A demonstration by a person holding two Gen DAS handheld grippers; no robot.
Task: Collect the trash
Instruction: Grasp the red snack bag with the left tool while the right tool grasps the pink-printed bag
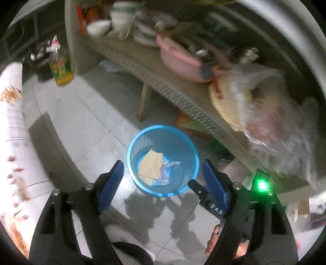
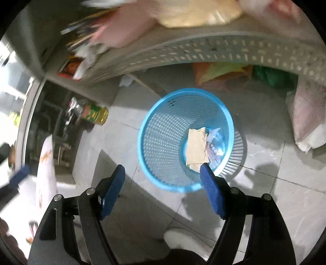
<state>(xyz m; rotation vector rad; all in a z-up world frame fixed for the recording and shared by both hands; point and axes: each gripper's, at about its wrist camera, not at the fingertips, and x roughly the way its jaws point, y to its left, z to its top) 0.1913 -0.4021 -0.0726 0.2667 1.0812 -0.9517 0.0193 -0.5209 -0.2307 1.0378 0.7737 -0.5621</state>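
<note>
While both claws hang over the floor, I've got the round blue plastic mesh wastebasket [image 1: 163, 161] pretty much dead ahead at 12 o'clock of my left gripper [image 1: 163, 179], sitting right in the gap between its spread blue pads. My right gripper [image 2: 163, 185] sees the same basket more toward 1 o'clock, so I'd say the left one is lined up better over it. Both sets of jaws are wide open and holding nothing.

Trash so far: a tan, creased piece of cardboard [image 1: 150, 165] lies flat on the basket's bottom, long side running roughly 12 to 6 in the right view, with a crumpled clear plastic wrapper [image 1: 166, 171] touching it on the 3 o'clock side. Basket stands upright on the pale floor tiles [image 1: 85, 114], just beside the beige woven-look plastic shelf [image 1: 183, 97].

Left view gives me the shelf top, loaded with a pink plastic basin [image 1: 179, 63], stacked white dishes [image 1: 120, 16] and a knotted clear plastic bag [image 1: 271, 114] of stuff, all blurry. Right view instead looks under the shelf, where something orange and green and crumpled [image 2: 222, 71] lies at about 12 o'clock past the basket. Can't tell if that's trash. A green-labelled oil bottle [image 2: 93, 114] stands off at 10 o'clock. My guess is that next comes finding another piece.
</note>
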